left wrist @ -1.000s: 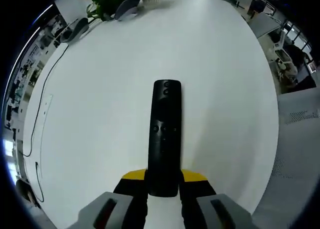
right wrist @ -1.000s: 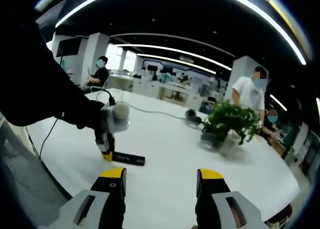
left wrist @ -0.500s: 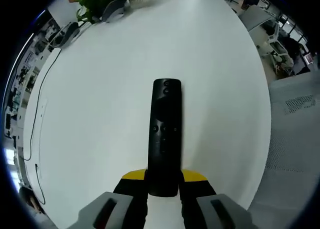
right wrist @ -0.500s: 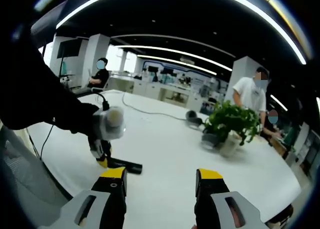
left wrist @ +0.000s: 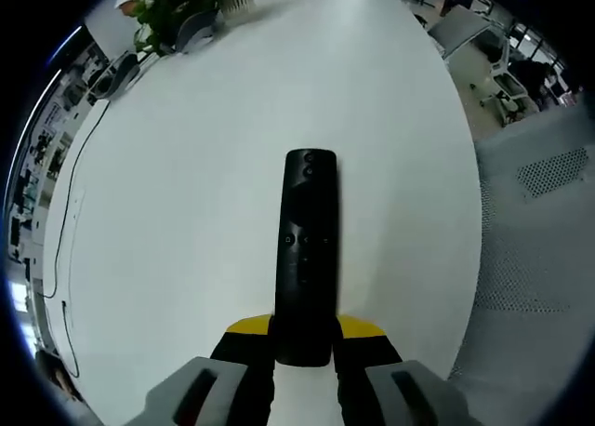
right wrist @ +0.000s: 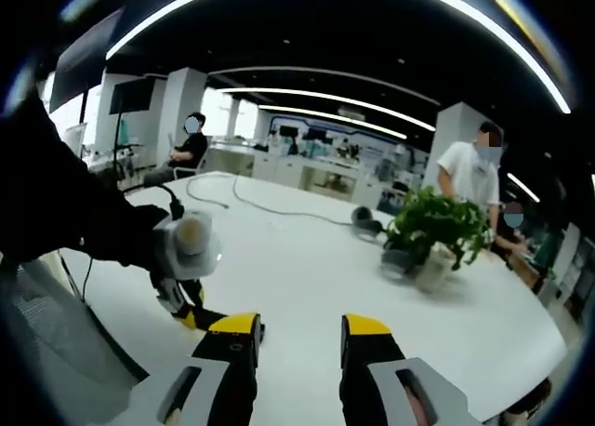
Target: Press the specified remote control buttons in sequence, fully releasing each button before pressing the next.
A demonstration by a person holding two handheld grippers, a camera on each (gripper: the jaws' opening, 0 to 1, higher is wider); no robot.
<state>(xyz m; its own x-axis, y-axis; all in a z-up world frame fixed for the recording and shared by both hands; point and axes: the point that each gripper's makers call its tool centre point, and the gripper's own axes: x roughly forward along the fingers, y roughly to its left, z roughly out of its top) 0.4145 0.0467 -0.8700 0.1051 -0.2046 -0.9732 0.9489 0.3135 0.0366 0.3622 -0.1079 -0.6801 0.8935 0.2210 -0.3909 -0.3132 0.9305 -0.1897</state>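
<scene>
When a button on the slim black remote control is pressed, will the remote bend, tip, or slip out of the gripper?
The slim black remote control looks like rigid plastic, so it probably will not bend. The left gripper clamps just one end, so a press near the far end may lever it downward. Its smooth casing might slip.

In the right gripper view, the right gripper (right wrist: 297,338) has had its jaws brought closer together than 1 second ago. The remote control (right wrist: 257,328), fully seen then, is now largely hidden behind that gripper's own left jaw.
</scene>
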